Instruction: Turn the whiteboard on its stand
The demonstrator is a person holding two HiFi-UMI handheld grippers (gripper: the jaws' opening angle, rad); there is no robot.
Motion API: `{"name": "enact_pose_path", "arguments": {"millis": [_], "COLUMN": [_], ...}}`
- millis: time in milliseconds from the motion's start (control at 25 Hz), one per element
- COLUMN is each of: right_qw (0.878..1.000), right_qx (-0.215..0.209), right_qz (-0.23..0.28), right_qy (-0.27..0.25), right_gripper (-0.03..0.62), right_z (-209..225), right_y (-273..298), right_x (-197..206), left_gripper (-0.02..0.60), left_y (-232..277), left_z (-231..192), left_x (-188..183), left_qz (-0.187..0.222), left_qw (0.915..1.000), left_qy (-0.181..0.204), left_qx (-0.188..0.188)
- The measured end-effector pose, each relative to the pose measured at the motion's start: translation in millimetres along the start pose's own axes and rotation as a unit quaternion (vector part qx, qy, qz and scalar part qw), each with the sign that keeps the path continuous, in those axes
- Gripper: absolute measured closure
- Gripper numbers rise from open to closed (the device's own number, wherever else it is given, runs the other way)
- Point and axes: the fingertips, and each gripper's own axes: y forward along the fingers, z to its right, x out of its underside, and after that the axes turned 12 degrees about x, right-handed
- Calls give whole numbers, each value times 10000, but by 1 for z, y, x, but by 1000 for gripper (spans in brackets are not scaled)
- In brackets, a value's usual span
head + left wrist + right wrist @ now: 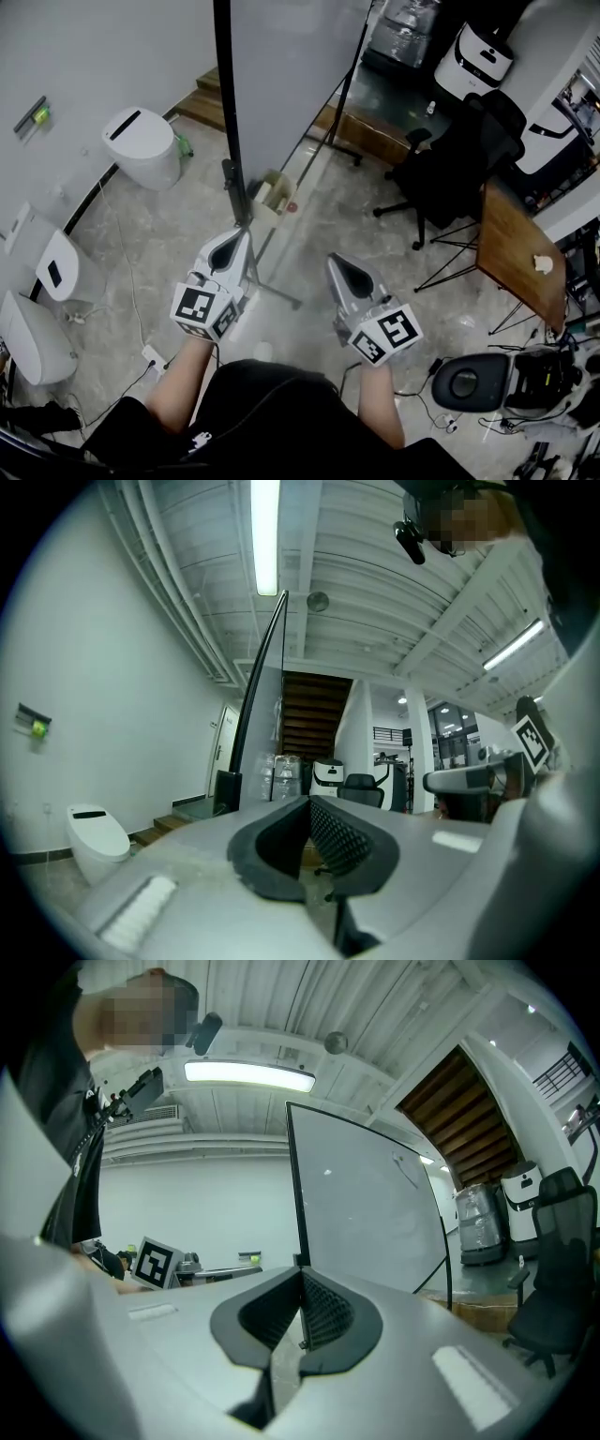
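Note:
The whiteboard [286,75] stands upright on its wheeled stand [278,292] straight ahead of me; its black side frame [225,112] runs down toward my left gripper. My left gripper [240,236] is shut with nothing in it, its tips just short of that frame's lower end. To the right, my right gripper [336,262] is shut and empty too, apart from the board. The left gripper view shows the shut jaws [307,803] with the board's dark edge [258,686] rising beyond. In the right gripper view the jaws [302,1274] point at the board's face [366,1204].
White toilet-like units [141,145] line the left wall. A black office chair [450,169] and a wooden table [516,253] stand to the right. A power strip [153,358] and cables lie on the floor at lower left. Wooden steps [202,103] are behind the board.

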Motion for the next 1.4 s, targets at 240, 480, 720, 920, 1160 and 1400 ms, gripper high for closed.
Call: {"name": "enact_pose_path", "arguments": {"millis": [240,480,720,920,1160,1400], "right_qw": [10000,9999,9999,9997,9989,9983], "right_qx": [3,38,-39,-208,-441,-558], "right_qz": [63,128,82,111,126,156], "right_qy": [-39,-75,-80,-92,-118,-28], "right_gripper": [585,586,585,585,585,585], "right_z": [-7,-6,-3,8,19,29], "right_y": [29,53,66,72,73,67], "right_x": [-3,-7,-7,-14,-24,-28], "left_gripper": [579,579,578,578,578,578], "left_y": [3,5,11,21,25,30], "left_z": [-27,-57,-69,-67,-66,-72], "left_x": [1,3,5,-2,-3,-1], "left_qz": [-30,-34,-72,6,18,-96], "left_qw": [10000,10000,9998,9995,9985,9963], "left_qy": [10,16,31,34,12,117], "left_qx": [37,-91,-189,-315,-551,-848]}}
